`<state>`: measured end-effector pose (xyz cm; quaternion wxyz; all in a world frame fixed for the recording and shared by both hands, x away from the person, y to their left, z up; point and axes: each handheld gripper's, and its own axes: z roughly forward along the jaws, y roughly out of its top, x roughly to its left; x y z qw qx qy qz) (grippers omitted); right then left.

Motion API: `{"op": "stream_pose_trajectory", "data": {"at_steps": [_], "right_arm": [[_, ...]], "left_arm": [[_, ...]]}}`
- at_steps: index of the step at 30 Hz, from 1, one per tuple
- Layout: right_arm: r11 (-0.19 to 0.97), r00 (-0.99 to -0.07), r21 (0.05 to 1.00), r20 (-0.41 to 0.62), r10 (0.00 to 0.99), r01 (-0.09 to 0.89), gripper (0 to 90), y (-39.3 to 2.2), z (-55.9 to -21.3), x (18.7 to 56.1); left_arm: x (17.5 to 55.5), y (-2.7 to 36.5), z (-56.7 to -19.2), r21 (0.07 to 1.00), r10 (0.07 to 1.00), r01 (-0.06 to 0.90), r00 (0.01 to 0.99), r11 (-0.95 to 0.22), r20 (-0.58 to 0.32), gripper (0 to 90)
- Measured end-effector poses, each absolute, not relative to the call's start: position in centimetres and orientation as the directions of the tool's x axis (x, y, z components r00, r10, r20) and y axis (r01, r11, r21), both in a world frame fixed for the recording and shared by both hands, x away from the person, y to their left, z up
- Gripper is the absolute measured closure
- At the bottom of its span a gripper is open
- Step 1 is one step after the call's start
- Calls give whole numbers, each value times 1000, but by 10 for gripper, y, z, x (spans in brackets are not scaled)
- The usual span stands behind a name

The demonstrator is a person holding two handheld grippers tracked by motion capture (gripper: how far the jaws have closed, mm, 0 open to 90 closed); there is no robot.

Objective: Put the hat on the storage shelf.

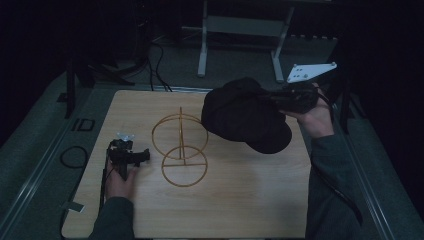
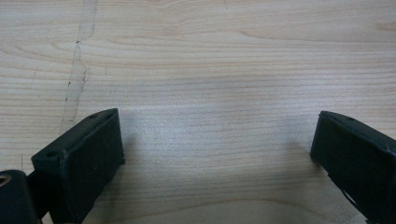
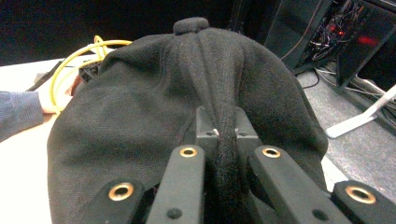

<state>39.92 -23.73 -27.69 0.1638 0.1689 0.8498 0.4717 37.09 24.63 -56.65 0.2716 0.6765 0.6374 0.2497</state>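
Observation:
A black cap (image 1: 245,116) hangs above the right half of the wooden table (image 1: 240,200), held by my right gripper (image 1: 272,97), which is shut on a fold of its fabric. In the right gripper view the jaws pinch the cap (image 3: 187,93) along its back seam, at my right gripper (image 3: 226,135). A yellow wire stand (image 1: 180,149) with two rings sits at the table's middle, just left of the cap. My left gripper (image 1: 142,155) rests on the table left of the stand, and my left gripper (image 2: 217,140) stands open over bare wood.
A grey three-cornered plate (image 1: 311,71) tops the right gripper. Metal frame legs (image 1: 202,50) and cables (image 1: 155,65) lie on the floor beyond the table's far edge. A cable loop (image 1: 74,156) lies off the table's left side.

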Motion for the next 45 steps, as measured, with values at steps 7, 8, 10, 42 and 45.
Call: {"op": "stream_pose_trajectory", "data": {"at_steps": [7,8,10,42,45], "right_arm": [[495,-891,860,-125,436,121,863,-234,-271,399],[494,-892,862,-127,434,117,862,-233,-270,399],[493,-892,862,-128,434,116,863,-232,-269,398],[477,-908,877,-149,391,62,863,-207,-248,397],[476,-910,878,-152,386,55,863,-203,-246,397]], "left_arm": [[371,246,-567,686,998,727,63,-40,-8,22],[371,246,-567,685,998,727,63,-41,-8,22],[371,246,-566,685,998,727,63,-41,-8,22],[371,246,-566,685,998,728,64,-42,-7,22],[371,246,-566,685,998,728,64,-42,-7,22]]}}
